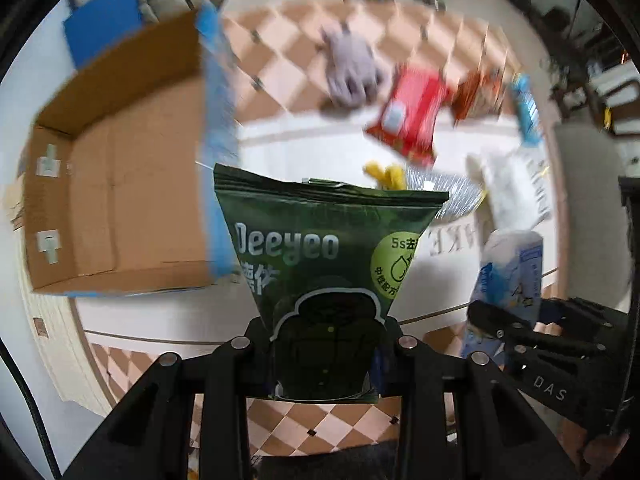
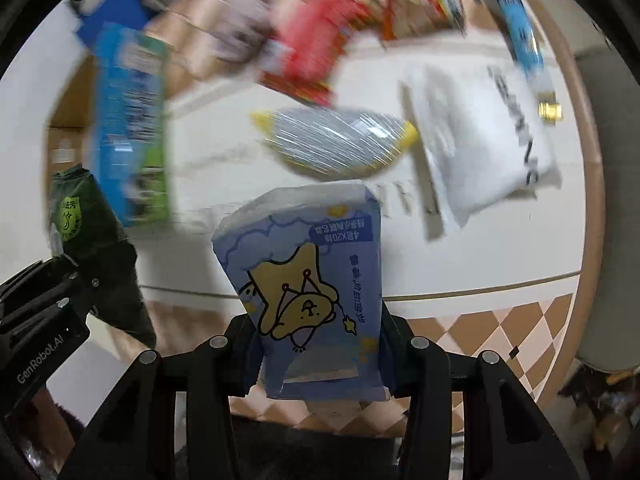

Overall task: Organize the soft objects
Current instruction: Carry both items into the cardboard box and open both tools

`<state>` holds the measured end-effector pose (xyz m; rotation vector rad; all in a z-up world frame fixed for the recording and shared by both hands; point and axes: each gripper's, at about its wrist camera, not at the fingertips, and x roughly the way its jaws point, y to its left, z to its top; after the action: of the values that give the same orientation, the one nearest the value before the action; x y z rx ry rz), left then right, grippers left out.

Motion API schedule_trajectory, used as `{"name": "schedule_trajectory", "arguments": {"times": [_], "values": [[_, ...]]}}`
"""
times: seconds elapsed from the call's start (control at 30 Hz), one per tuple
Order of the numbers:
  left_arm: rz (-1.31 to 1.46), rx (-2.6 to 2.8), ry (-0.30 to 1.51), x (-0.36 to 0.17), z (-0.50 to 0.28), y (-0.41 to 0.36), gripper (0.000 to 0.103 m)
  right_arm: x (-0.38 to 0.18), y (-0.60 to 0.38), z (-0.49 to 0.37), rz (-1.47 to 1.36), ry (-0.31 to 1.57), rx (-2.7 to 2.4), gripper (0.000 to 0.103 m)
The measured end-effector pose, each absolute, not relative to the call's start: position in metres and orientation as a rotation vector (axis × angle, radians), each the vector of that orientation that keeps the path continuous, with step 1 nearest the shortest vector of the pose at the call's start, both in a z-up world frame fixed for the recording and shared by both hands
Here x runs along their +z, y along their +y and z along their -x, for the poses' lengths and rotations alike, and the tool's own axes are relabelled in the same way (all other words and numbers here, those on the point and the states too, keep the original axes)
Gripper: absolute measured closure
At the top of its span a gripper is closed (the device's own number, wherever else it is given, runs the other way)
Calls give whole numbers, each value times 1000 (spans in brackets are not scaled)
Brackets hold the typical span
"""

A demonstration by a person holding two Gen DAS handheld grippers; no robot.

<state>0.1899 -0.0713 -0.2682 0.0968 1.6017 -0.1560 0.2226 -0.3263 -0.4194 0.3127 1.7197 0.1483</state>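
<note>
Left gripper (image 1: 326, 344) clamped tight on green pouch (image 1: 324, 248); right gripper (image 2: 320, 344) closed on blue pack (image 2: 308, 280). Recommend carrying both level over box (image 1: 116, 184), releasing low inside.

Dark-green pouch (image 1: 324, 280) — pale-blue star-print pack (image 2: 316, 280)

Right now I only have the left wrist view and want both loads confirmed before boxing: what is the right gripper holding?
Observer: The right gripper is shut on a blue tissue pack printed with a yellow star cartoon.
Operator: Is anything hidden behind my green pouch?
Observer: A silvery packet with yellow ends lies on the white table, beyond the tissue pack.
Operator: And the white item?
Observer: The white bag lies flat with dark lettering along one edge.
</note>
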Motion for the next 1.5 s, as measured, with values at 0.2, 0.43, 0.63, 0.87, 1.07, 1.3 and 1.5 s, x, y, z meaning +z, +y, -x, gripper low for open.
{"name": "schedule_trajectory", "arguments": {"times": [0.2, 0.43, 0.63, 0.87, 1.07, 1.3, 1.5], "values": [[-49, -103, 1548, -228, -290, -26, 72, -331, -266, -254, -280, 1612, 285, 54], [9, 2, 1578, -232, -364, 76, 72, -300, -135, -338, -245, 1576, 362, 54], [74, 17, 1678, -286, -422, 148, 72, -331, -27, -422, -249, 1646, 320, 54], [180, -67, 1839, -372, -468, 184, 72, -415, 18, -473, -281, 1728, 246, 54], [181, -122, 1901, -411, -484, 183, 71, -455, 28, -485, -279, 1759, 208, 54], [119, -82, 1878, -404, -484, 189, 26, -458, 37, -479, -172, 1754, 194, 10], [48, -36, 1788, -373, -467, 193, 7, -440, 39, -457, -89, 1734, 180, 0]]}}
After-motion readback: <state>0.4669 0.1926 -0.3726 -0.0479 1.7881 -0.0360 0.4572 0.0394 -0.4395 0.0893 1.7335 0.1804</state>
